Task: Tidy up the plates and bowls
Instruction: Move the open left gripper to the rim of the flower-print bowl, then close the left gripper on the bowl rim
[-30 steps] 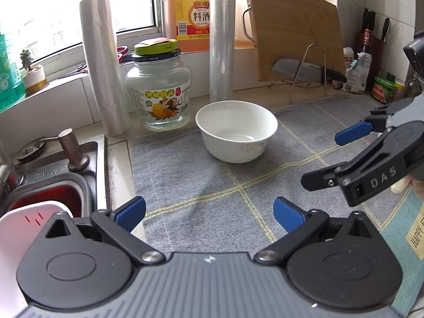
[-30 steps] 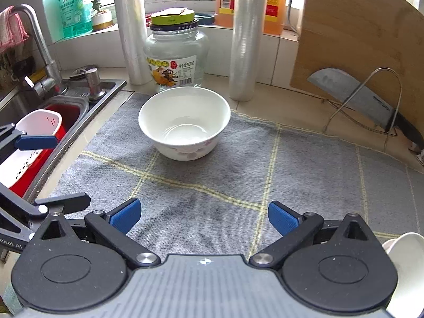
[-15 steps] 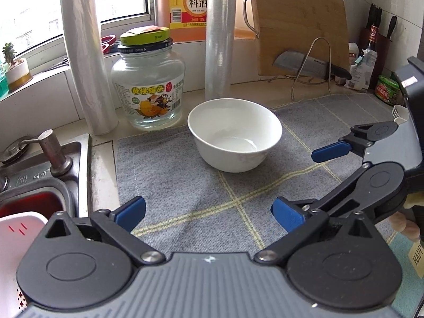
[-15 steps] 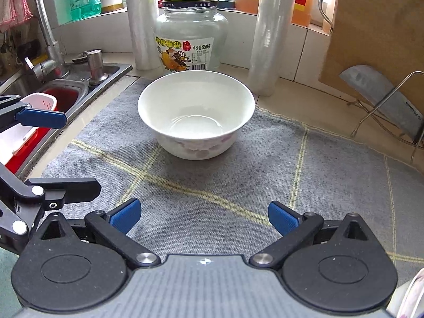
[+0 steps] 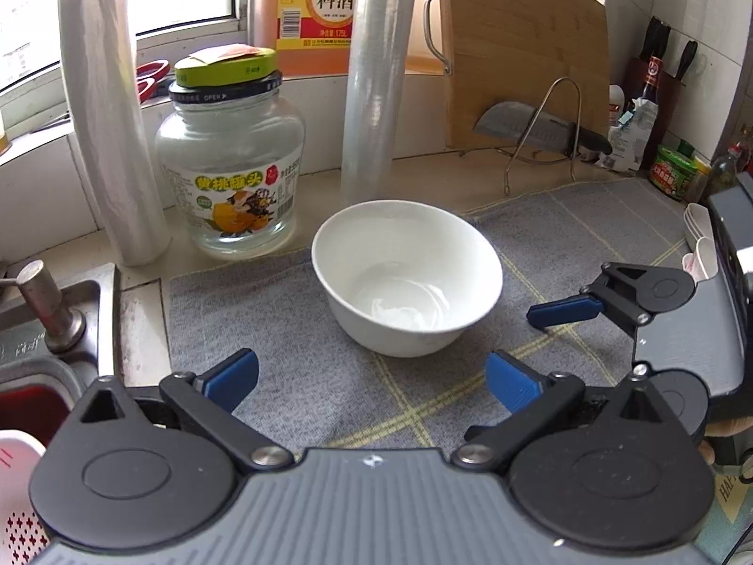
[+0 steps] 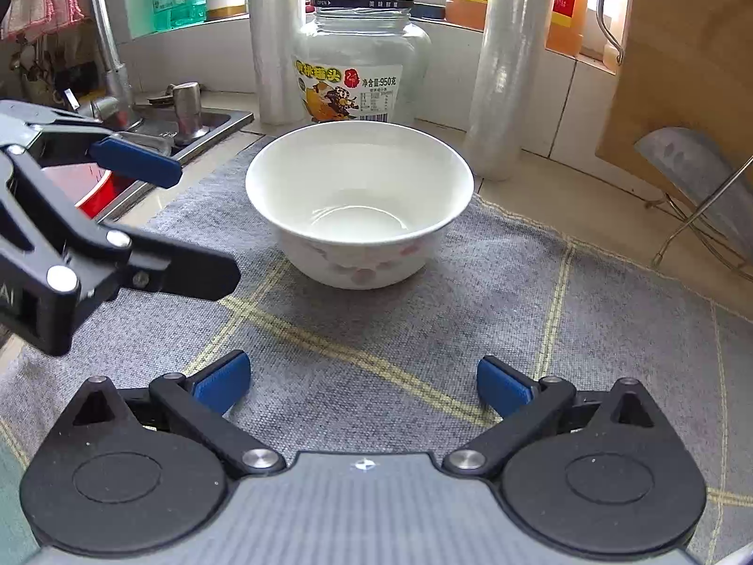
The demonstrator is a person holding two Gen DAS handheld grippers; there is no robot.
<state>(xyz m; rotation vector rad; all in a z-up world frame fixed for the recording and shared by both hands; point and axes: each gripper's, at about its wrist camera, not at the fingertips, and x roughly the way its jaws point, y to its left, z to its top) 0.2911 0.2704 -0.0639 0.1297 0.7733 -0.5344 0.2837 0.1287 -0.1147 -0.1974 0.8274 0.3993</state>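
My left gripper [image 5: 372, 372] has its fingers spread wide and empty, the blue pads hanging just short of the bowl [image 5: 407, 278] on its near side. My right gripper [image 6: 362, 376] is just as wide apart and holds nothing; the bowl [image 6: 360, 202] sits ahead of it, dead centre between the two pads but not yet between them. In the left view the right gripper [image 5: 541, 343] comes in from the bowl's right, one pad close beside its wall, not touching as far as I can tell.

The bowl stands upright on the grey mat [image 5: 282, 310] that covers the table, empty, pale flowers on its outer wall. Behind the bowl stands a glass jar [image 6: 360, 56] with a yellow lid, flanked by two rolls of film. To the bowl's left is the sink [image 6: 202, 127]; to its right, at the back, a cutting board [image 5: 517, 47] leans with a cleaver in front of it.

I judge this the approach to the first pick: nothing is gripped yet. Next I need one gripper to go forward and slightly down so a pad slips inside the rim and the other outside, then close on the wall. The glazed rim looks slippery, so the bite should be deep and square.
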